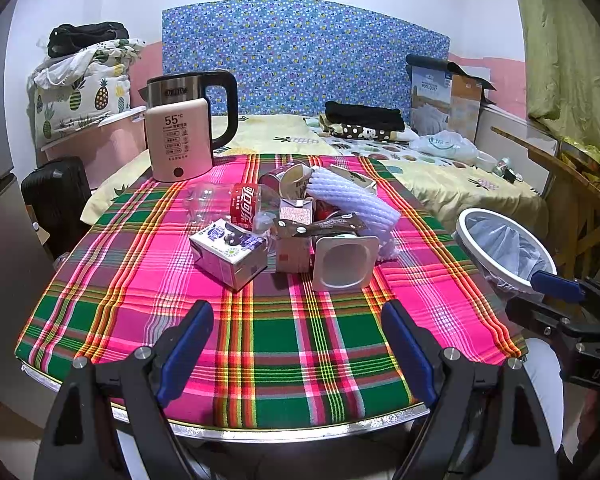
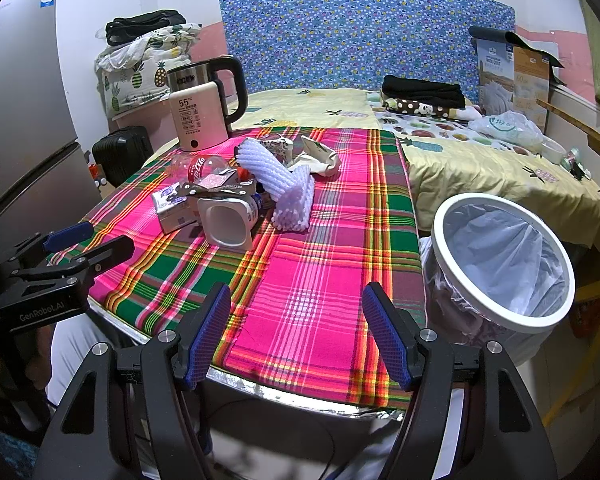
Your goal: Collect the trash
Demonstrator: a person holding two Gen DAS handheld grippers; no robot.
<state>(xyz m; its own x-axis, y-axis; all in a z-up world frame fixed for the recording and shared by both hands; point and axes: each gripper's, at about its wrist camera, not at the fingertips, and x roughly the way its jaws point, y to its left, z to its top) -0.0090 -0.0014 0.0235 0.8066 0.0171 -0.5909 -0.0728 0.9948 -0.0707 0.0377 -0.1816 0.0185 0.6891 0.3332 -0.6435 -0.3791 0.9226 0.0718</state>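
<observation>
Trash (image 1: 288, 232) sits heaped mid-counter (image 1: 260, 320) on plaid cloth: boxy milk carton (image 1: 228, 252) lying lengthwise leftward, square plastic cup (image 1: 344, 258) mouth toward the cameras, ribbed foam sleeve (image 1: 352, 200) slanting rightward. Left gripper (image 1: 298, 344) and right gripper (image 2: 296, 332) both spread, empty. Lined bin (image 2: 504, 260) stands right.

The left gripper (image 1: 298, 344) hovers above the near edge of the worktop (image 1: 284, 344), jaws spread wide and empty, level. The right gripper (image 2: 296, 334) hangs over the near right corner, likewise wide apart, holding nothing. Pale clothing, probably the person's (image 2: 70, 354), shows dimly below the edge.
</observation>
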